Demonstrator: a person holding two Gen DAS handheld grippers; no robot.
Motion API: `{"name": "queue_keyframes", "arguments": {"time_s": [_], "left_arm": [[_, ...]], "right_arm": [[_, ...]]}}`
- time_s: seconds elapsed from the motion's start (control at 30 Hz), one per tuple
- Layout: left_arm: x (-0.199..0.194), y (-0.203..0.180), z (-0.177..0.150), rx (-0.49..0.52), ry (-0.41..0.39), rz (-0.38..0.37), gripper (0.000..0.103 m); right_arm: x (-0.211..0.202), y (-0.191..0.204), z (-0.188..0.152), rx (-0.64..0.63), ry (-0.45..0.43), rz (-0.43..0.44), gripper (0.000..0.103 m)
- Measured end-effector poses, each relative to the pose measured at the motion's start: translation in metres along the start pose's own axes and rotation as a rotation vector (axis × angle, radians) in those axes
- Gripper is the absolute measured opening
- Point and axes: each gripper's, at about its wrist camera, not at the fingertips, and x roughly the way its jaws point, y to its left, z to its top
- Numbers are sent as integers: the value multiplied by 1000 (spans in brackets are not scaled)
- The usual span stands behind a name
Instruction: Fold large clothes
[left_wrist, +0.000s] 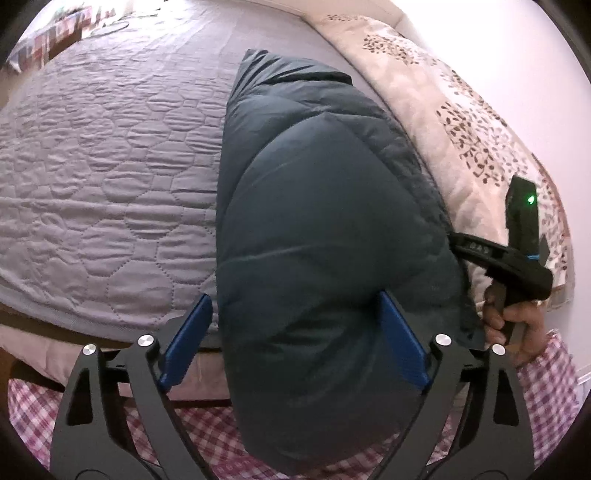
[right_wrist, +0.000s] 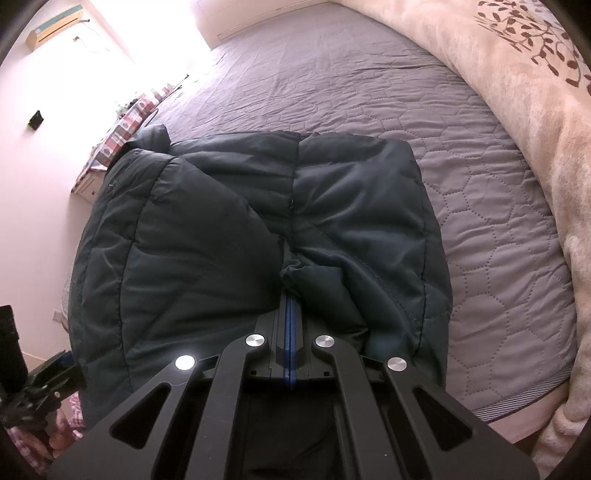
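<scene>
Both wrist views close above the dark jacket (left_wrist: 325, 221), facing across the grey bed (right_wrist: 369, 92), probably from opposite sides

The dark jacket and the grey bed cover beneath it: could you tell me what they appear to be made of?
The dark jacket looks like smooth woven synthetic shell, perhaps nylon, over puffy filling: slight sheen, stitched panels that bulge. The grey bed cover seems a matte quilted fabric, cotton or polyester; hexagon stitching and fine wrinkles show.
</scene>
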Motion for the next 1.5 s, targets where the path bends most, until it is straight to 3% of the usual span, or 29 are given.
{"name": "queue_keyframes", "arguments": {"time_s": [0.2,0.37,0.43,0.57,0.63,0.73,0.8,0.9,1.03,1.13,1.2,1.23,1.27,1.3,1.33,1.4,1.5], "left_arm": [[1,-2,3,15,-3,30,95],[-2,-1,6,3,-8,22,95],[-2,-2,7,3,-9,20,95],[-3,-3,7,24,-18,25,95],[-3,-3,8,25,-18,23,95],[-2,-4,9,21,-13,13,95],[-1,-6,8,30,-3,5,95],[0,-9,7,45,-9,17,95],[1,-6,7,29,-4,10,96],[-1,-4,8,21,-9,10,96],[-1,-2,9,17,-5,1,96],[-1,-2,9,15,-5,-2,96],[-1,-2,9,13,-5,-4,96],[-1,-2,9,11,-5,-6,96],[0,-2,9,9,-5,-9,97],[0,-1,9,2,-2,-14,97],[0,0,9,6,2,-16,97]], "right_arm": [[-9,-5,8,48,22,16,0],[-72,-7,-3,42,-104,88,3],[-102,-8,-23,47,-139,139,3],[-126,7,-71,-6,-117,252,3],[-119,14,-99,-30,-64,288,3],[-82,1,-122,9,39,176,1],[-55,-20,-129,104,86,170,0],[-38,-32,-128,179,101,203,0],[-36,-24,-122,142,119,165,0],[-56,-13,-118,110,108,161,1],[-81,-9,-111,101,48,197,10],[-93,-7,-110,101,10,206,27],[-107,-8,-104,111,-42,201,61],[-115,-9,-100,127,-85,189,78],[-126,-12,-93,156,-156,181,87],[-126,-17,-77,193,-187,176,90],[-103,-24,-57,273,-157,193,94]]}}
